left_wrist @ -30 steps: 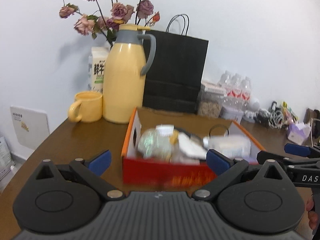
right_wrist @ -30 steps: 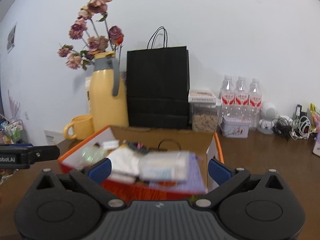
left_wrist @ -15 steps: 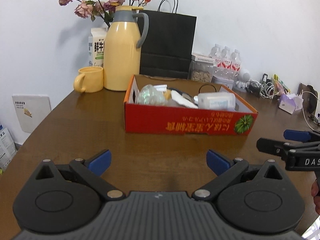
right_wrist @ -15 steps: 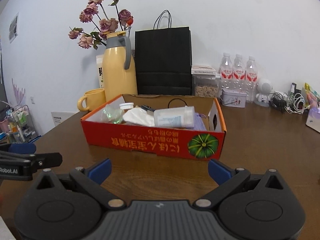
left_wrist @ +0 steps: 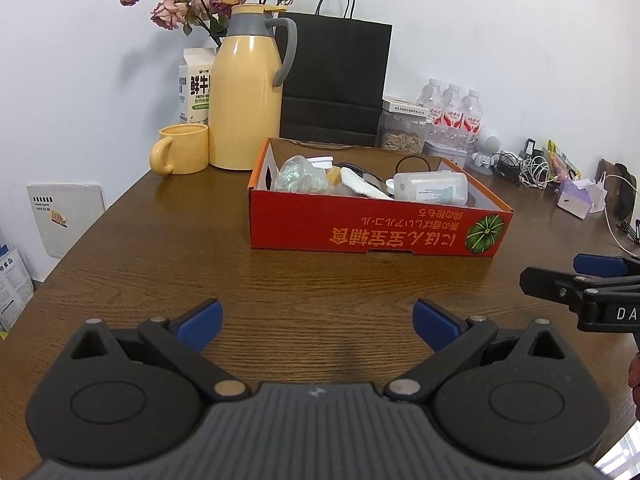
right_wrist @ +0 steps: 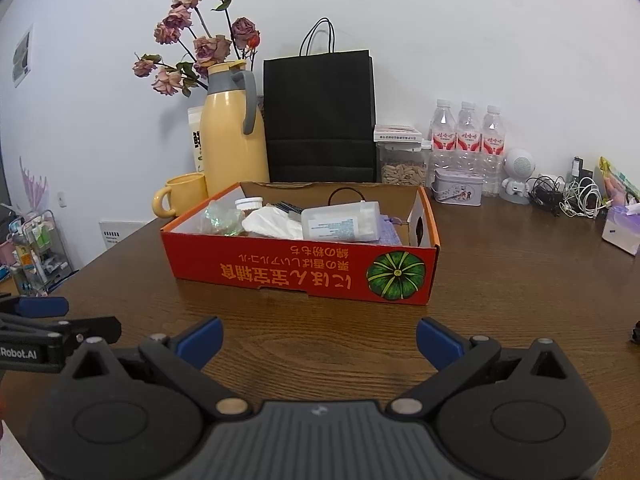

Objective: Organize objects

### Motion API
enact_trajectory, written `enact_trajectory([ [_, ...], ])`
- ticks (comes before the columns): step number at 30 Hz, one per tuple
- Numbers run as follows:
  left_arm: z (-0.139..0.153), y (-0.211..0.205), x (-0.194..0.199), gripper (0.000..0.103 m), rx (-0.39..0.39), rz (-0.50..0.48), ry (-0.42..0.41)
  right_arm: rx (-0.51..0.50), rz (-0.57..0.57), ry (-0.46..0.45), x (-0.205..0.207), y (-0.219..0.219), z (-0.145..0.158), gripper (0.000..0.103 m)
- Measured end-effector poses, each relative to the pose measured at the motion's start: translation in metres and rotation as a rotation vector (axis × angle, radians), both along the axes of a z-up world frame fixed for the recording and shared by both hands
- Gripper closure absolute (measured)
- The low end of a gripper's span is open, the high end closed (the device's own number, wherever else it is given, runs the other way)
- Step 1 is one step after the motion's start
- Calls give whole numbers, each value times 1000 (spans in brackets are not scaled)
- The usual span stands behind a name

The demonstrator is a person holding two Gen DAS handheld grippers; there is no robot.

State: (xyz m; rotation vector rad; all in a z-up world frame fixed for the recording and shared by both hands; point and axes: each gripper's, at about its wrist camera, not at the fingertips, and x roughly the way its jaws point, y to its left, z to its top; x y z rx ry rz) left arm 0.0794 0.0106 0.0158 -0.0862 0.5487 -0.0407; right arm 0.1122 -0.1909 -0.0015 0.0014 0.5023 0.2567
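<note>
Gaping empty, both grippers [left_wrist: 316,316] [right_wrist: 318,338], right view alone showing tin [right_wrist: 457,186] behind box [right_wrist: 300,268].

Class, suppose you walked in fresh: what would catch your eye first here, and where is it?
The red cardboard box in the middle of the wooden table, full of odds and ends. Behind it, by the wall, stand a yellow jug, dried roses and a black paper bag.

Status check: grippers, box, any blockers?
Left gripper and right gripper open, empty. Red box on table, items inside. Path to box clear.
</note>
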Motion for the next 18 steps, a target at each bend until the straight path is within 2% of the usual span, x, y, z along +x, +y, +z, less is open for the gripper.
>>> enact_trajectory([
  [18, 2, -1, 0, 0, 1, -4, -7, 1, -1, 0, 0, 0, 0, 0],
])
